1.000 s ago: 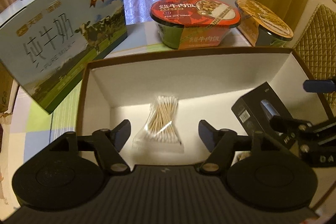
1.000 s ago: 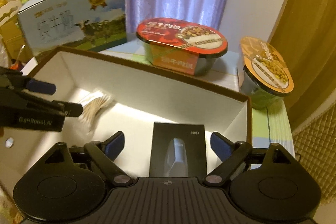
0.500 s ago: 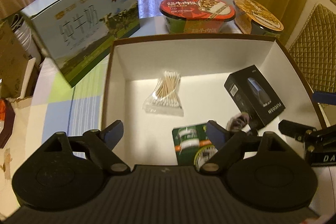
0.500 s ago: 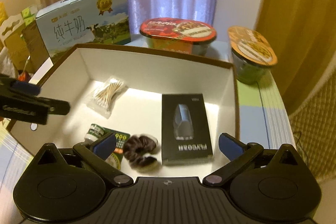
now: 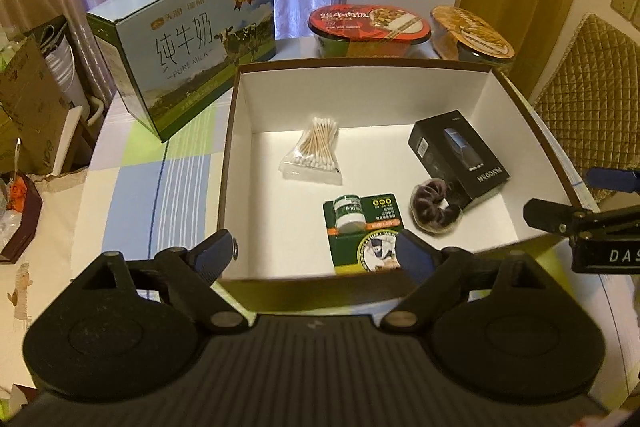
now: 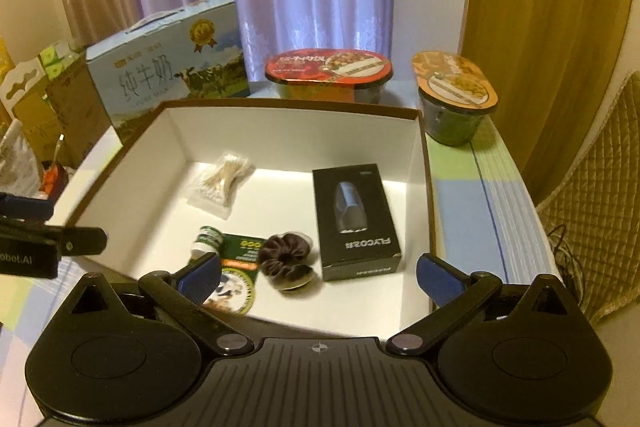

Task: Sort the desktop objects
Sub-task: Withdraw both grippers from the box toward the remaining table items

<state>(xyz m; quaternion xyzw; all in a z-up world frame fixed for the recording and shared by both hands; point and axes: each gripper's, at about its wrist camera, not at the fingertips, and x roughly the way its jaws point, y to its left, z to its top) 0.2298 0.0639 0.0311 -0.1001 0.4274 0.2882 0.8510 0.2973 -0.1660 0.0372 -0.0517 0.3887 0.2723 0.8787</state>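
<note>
We hold our left hand-held gripper (image 5: 316, 254) over the near rim of the white box (image 5: 240, 131), jaws spread wide after just opening further, nothing between them. Our right hand-held gripper (image 6: 318, 279) stands fully apart and empty too. Inside the box, the cotton swabs (image 5: 314, 147) lie toward 11 o'clock, the black carton (image 6: 354, 219) toward 2 o'clock, and the green card (image 5: 366, 227) and dark scrunchie (image 6: 286, 253) at 6 o'clock.
</note>
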